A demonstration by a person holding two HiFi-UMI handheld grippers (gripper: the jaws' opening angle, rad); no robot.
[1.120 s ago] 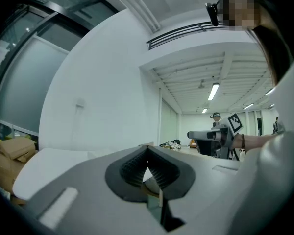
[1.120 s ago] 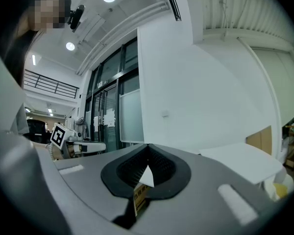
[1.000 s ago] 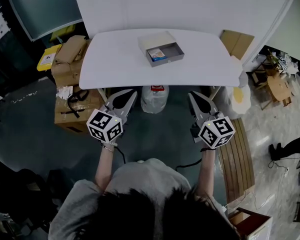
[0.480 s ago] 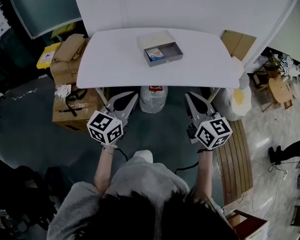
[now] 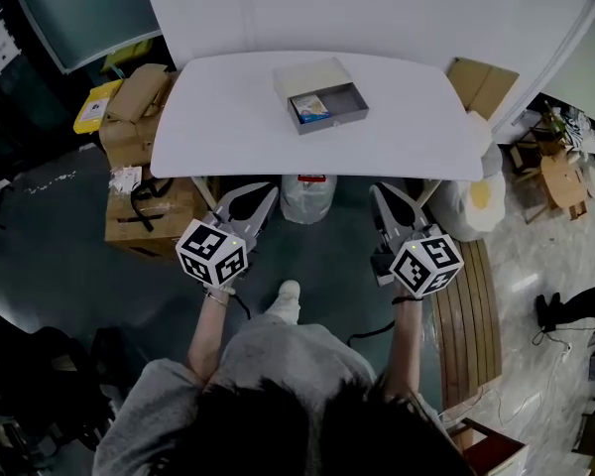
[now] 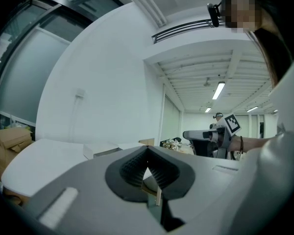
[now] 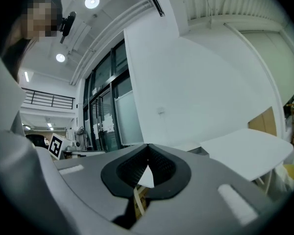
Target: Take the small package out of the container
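Below the near edge of the white rounded table (image 5: 228, 117), you are holding both grippers level and short of the tabletop. Against the head view a second back, little is changing. The left gripper (image 5: 266, 192) and the right gripper (image 5: 380, 190) are sitting a touch lower in the picture. A pale shoe (image 5: 286, 298) is now showing between your arms, so you are probably stepping in.

Both pairs of jaws are meeting at the tips, with nothing between them.

The small pale printed package (image 5: 310, 108) is lying in the left part of the shallow grey open box (image 5: 352, 102). That box is resting on the far middle of the table, well apart from either gripper.

Judgement: the approach is barely starting. You are still needing to rise above the tabletop, reach across and part one pair of jaws before any grasp.
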